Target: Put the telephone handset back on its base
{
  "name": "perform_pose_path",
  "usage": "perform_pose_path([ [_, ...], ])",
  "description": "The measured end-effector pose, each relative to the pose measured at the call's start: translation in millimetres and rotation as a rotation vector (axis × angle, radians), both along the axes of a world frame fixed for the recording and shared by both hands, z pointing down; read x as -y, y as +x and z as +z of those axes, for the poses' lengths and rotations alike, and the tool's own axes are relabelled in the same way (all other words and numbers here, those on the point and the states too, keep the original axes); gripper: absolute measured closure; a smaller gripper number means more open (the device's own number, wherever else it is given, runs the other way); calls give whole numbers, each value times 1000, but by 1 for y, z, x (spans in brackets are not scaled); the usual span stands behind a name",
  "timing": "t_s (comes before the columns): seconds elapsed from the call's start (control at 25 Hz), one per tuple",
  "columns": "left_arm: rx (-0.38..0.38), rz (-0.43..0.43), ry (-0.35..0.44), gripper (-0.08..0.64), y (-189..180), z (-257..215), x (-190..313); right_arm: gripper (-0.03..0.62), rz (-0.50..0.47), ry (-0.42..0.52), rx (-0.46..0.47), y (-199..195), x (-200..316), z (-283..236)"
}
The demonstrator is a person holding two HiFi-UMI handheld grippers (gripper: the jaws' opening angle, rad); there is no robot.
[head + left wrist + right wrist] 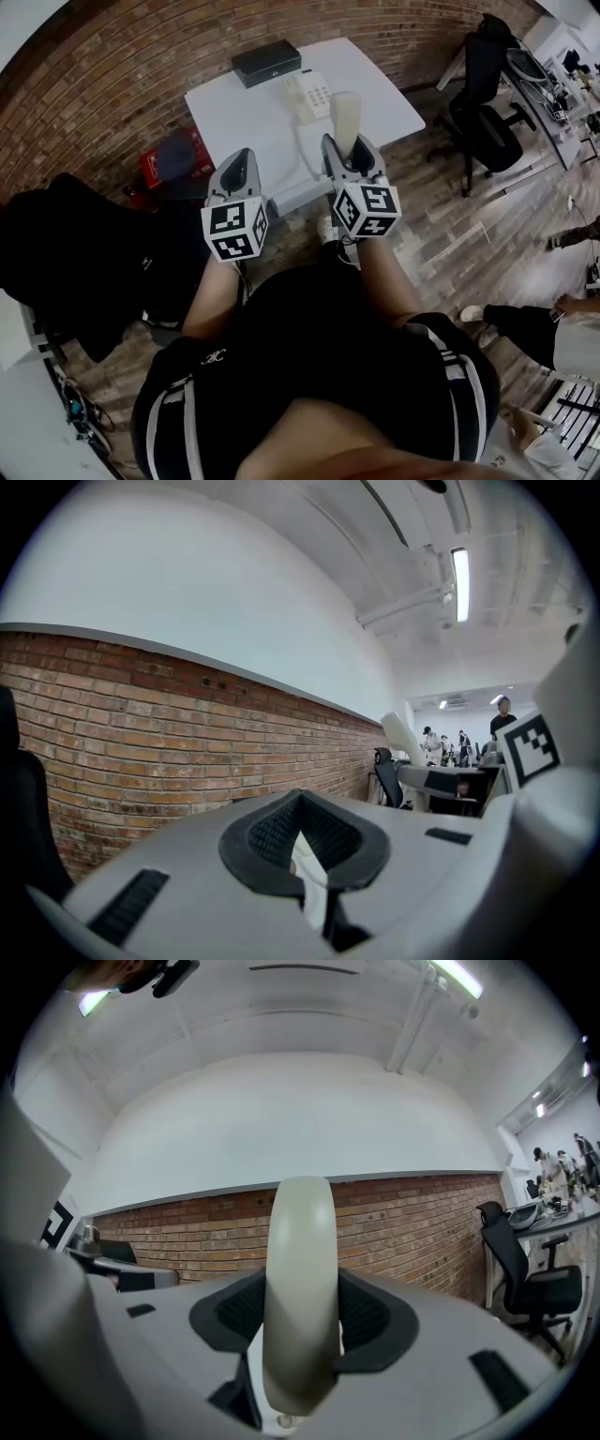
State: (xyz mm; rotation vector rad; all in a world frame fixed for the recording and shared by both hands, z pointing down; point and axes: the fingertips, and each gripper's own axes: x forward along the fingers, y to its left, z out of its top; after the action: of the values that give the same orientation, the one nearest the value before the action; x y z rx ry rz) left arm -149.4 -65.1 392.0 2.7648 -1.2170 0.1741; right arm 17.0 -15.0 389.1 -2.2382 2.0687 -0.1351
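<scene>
The cream telephone base (309, 94) with its keypad lies on the white table (244, 117), towards the far side. My right gripper (349, 155) is shut on the cream handset (345, 120), which stands upright out of the jaws, above the table's near right part and short of the base. In the right gripper view the handset (300, 1269) fills the gap between the dark pads of that gripper (300, 1335). My left gripper (241, 167) hovers at the table's near edge, left of the handset. Its jaws meet with nothing between them in the left gripper view (309, 874).
A black box (267, 63) sits at the table's far edge behind the base. A red case and a dark bag (173, 157) lie on the floor left of the table. A black office chair (492, 127) stands to the right. A brick wall runs behind.
</scene>
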Motion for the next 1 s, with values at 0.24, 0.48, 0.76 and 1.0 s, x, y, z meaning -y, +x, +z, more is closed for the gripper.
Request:
perform_pose_path([
  [0.24, 14, -15, -3, 565, 36, 5, 43, 394, -21, -37, 14, 34, 53, 15],
  [0.48, 15, -58, -40, 565, 71, 16, 94, 394, -61, -101, 28, 71, 113, 35],
  [0.76, 43, -108, -70, 565, 108, 21, 145, 394, -122, -212, 53, 104, 176, 67],
  [1.0, 60, -189, -124, 565, 129, 33, 184, 394, -192, -351, 74, 124, 227, 105],
])
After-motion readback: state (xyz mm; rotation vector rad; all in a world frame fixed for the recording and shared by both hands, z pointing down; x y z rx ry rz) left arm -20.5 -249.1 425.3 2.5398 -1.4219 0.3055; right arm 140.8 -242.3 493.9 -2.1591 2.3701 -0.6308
